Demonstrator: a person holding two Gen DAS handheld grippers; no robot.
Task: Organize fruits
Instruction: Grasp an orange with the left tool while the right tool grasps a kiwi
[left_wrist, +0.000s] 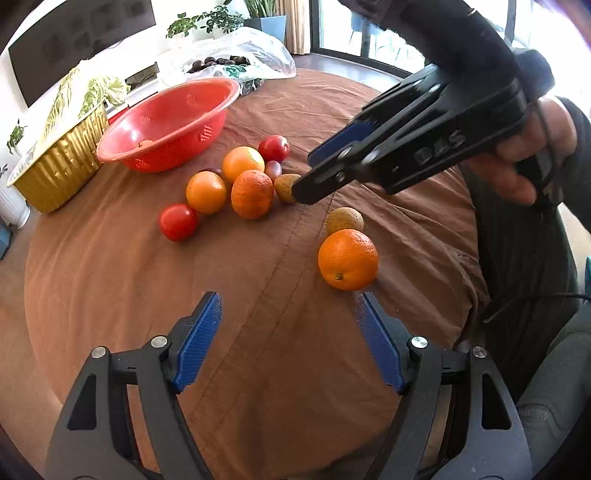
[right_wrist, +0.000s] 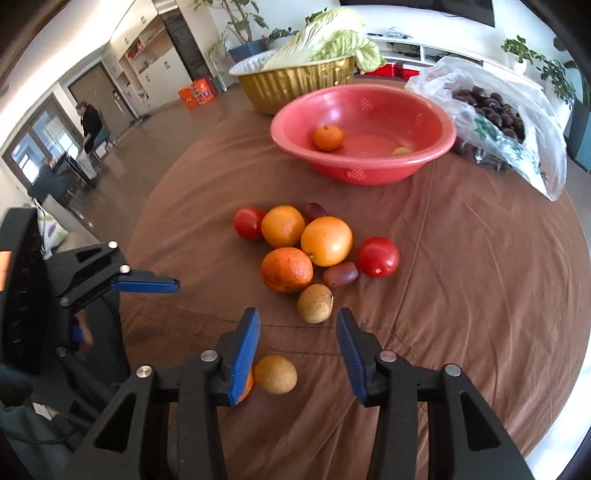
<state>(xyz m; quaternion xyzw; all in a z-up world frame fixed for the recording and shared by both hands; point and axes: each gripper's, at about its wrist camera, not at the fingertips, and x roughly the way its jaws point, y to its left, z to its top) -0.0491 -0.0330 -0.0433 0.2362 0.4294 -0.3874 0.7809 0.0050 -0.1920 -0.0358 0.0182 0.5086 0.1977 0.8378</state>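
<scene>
Loose fruit clustered mid-tabletop, on the brown cloth (right_wrist: 461, 295). Counted in the cluster: three oranges — a dark rough one (right_wrist: 287, 270), a big pale one (right_wrist: 326, 241), a smaller one (right_wrist: 283, 226); two red tomatoes, one at the far left (right_wrist: 248, 222), one on the right (right_wrist: 378, 256); two small purple grapes, the nearer (right_wrist: 340, 274) plain to see, the farther (right_wrist: 314, 211) half hidden behind the oranges; one tan round fruit (right_wrist: 315, 303) at the near edge of the pile. Kind of tan fruit hard to tell. Set apart, nearer the person: a second tan fruit (right_wrist: 275, 374) and, just beside it, a fourth orange (left_wrist: 348, 259), mostly hidden in the right wrist view behind a blue finger pad (right_wrist: 243, 356).

Beyond the pile, a red plastic bowl (right_wrist: 369, 168), holding one small orange (right_wrist: 328, 137) and a yellowish thing (right_wrist: 401, 150) mostly hidden by the rim. Behind the bowl, a gold foil tray (right_wrist: 295, 83) with a leafy cabbage (right_wrist: 332, 40); right of the bowl, a clear plastic bag (right_wrist: 517, 122) of dark round things, too many and too blurred to count.

Right gripper (right_wrist: 297, 349) spread wide, holding nothing, above the cloth, fingertips near the tan fruit at the pile's edge; contact not clear from either view. Left gripper (left_wrist: 288, 321) likewise spread wide and empty, hovering over bare cloth, its right fingertip close by the lone orange. Tray cut off at the left edge in the left wrist view.
</scene>
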